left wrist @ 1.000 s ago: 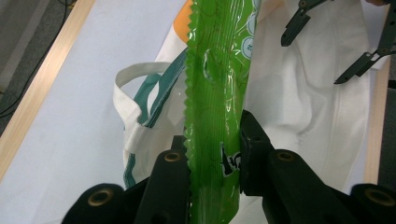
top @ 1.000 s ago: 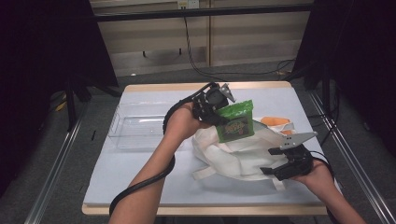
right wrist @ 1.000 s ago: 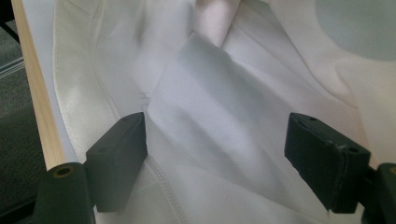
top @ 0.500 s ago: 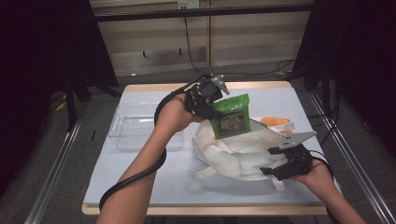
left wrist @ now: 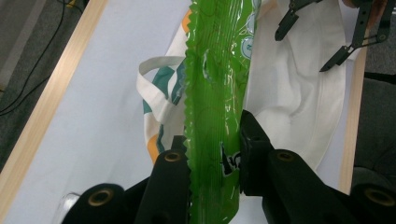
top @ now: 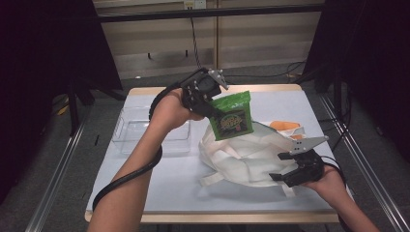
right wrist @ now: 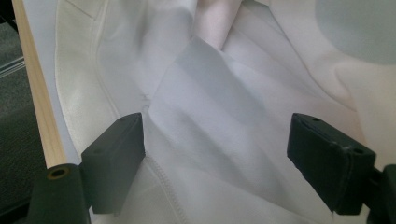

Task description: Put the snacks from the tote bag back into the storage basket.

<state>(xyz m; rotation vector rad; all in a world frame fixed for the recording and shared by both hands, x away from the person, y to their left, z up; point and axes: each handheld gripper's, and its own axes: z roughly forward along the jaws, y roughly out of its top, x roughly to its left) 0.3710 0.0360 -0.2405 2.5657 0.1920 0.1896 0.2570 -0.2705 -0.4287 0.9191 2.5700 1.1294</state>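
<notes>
The left gripper (top: 220, 115) is clamping a green snack pouch (top: 232, 115) above the white cloth bag (top: 246, 154) near the tabletop's right edge. Light, crinkly and slippery, it is probably handling best pinched at its flat side seam. The right gripper (top: 285, 166) is resting on the bag with jaws apart.

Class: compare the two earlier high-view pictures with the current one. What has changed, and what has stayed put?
The left gripper, shut on the green snack packet, has lifted it higher above the white tote bag and drawn it slightly toward the clear plastic tray. The right gripper stays open at the bag's near side; bag and tray are unmoved.
</notes>
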